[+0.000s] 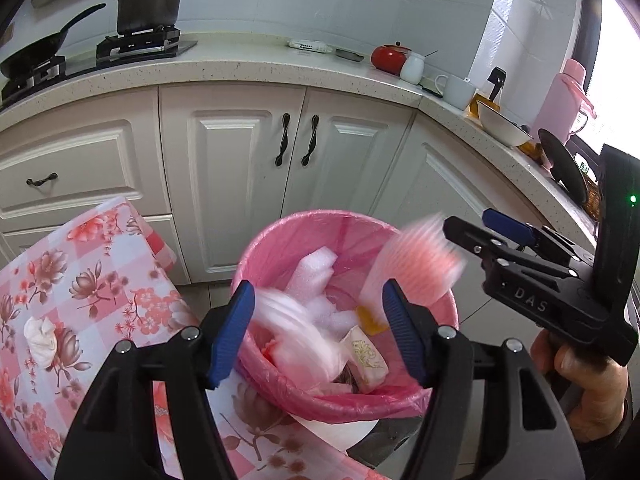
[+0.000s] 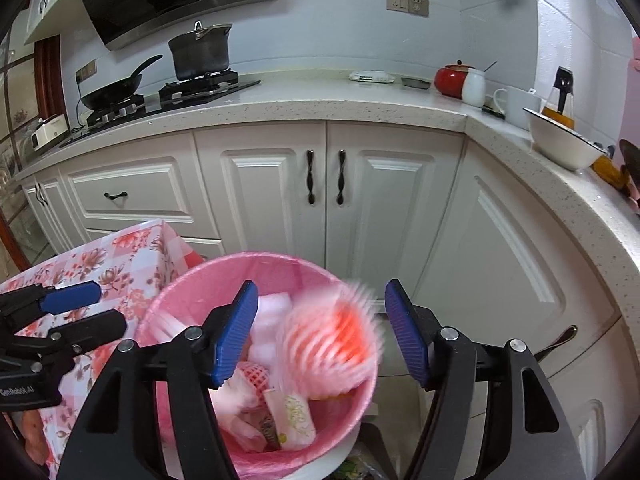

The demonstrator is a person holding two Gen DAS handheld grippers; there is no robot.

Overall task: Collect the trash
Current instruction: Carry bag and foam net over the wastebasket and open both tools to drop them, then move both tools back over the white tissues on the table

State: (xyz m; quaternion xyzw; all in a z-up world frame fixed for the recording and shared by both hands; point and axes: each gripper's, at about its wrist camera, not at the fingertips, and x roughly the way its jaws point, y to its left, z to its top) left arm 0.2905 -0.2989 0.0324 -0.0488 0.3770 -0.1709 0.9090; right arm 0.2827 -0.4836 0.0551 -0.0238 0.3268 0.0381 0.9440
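Crumpled tissue (image 1: pixel 40 340) left on floral tablecloth (image 1: pixel 100 264), may get missed. Left gripper (image 1: pixel 318 334) jaws spread, blurred pink wrapper (image 1: pixel 296 336) dropping into pink-lined bin (image 1: pixel 256 248). Right gripper (image 2: pixel 316 332) jaws spread, foam net (image 2: pixel 332 340) falling near far rim, could bounce out

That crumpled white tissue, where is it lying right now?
In the left wrist view the crumpled white tissue lies on the flowered tablecloth, at the left of the picture, left of the pink-lined bin and outside it.
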